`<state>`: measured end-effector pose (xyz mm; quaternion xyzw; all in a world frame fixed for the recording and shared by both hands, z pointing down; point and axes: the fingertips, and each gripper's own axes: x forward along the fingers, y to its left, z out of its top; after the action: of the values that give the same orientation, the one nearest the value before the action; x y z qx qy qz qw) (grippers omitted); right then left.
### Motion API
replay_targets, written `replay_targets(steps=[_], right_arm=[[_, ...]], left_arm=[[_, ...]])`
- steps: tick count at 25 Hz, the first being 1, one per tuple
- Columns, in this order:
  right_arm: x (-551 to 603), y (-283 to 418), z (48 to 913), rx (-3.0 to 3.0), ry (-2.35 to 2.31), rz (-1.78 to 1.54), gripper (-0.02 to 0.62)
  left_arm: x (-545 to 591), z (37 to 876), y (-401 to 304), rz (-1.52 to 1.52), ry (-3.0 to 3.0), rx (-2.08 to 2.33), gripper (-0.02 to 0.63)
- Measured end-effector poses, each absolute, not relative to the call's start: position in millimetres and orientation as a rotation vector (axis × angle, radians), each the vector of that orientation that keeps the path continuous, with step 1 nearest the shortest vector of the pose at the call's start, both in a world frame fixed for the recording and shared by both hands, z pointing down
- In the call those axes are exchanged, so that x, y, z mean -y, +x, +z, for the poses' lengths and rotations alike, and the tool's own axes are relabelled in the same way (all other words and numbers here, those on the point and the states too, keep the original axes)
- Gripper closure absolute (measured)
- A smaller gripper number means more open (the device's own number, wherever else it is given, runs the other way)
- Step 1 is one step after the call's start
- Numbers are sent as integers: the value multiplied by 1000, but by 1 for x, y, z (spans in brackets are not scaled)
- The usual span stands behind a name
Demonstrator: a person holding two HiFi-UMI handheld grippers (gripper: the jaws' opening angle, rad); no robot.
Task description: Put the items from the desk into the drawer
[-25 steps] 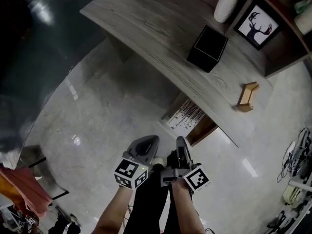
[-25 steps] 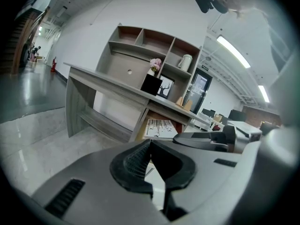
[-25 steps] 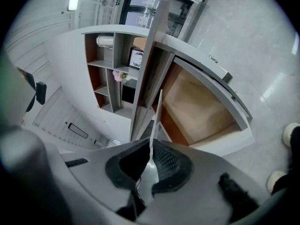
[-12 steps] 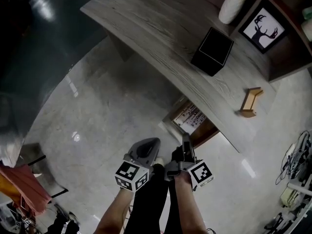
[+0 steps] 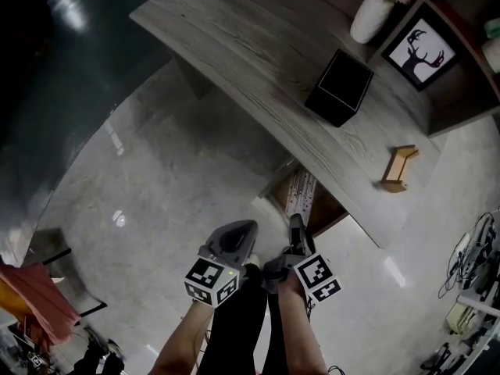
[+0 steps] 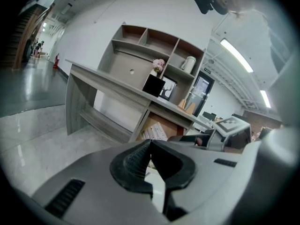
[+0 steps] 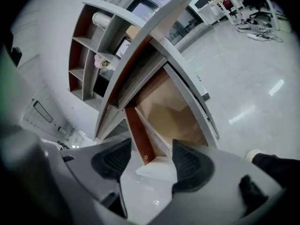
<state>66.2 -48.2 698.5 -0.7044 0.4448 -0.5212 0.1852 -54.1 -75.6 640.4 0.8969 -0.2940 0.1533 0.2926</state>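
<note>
The black square box (image 5: pixel 338 87) and the small light-wood stand (image 5: pixel 398 169) lie apart on the grey wooden desk (image 5: pixel 250 49), with the open brown drawer (image 5: pixel 300 197) under it. The right gripper (image 7: pixel 150 159) has just been opening its jaws, which are empty and close to the drawer's corner. The left gripper (image 6: pixel 150 146) is closed on nothing.

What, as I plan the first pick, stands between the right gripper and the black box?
Only the desk's front edge: the right gripper, its jaws just opened and empty, sits low before the open drawer, beneath desk-top level, while the black box stands on top. No other object intervenes.
</note>
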Motion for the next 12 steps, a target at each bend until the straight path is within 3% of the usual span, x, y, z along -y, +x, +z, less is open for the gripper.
replay_targets(steps=[12], right_arm=[[24,76,680,-1224,-2002,-1453,322]], left_arm=[[68,622,-45,401,2411,760,595]])
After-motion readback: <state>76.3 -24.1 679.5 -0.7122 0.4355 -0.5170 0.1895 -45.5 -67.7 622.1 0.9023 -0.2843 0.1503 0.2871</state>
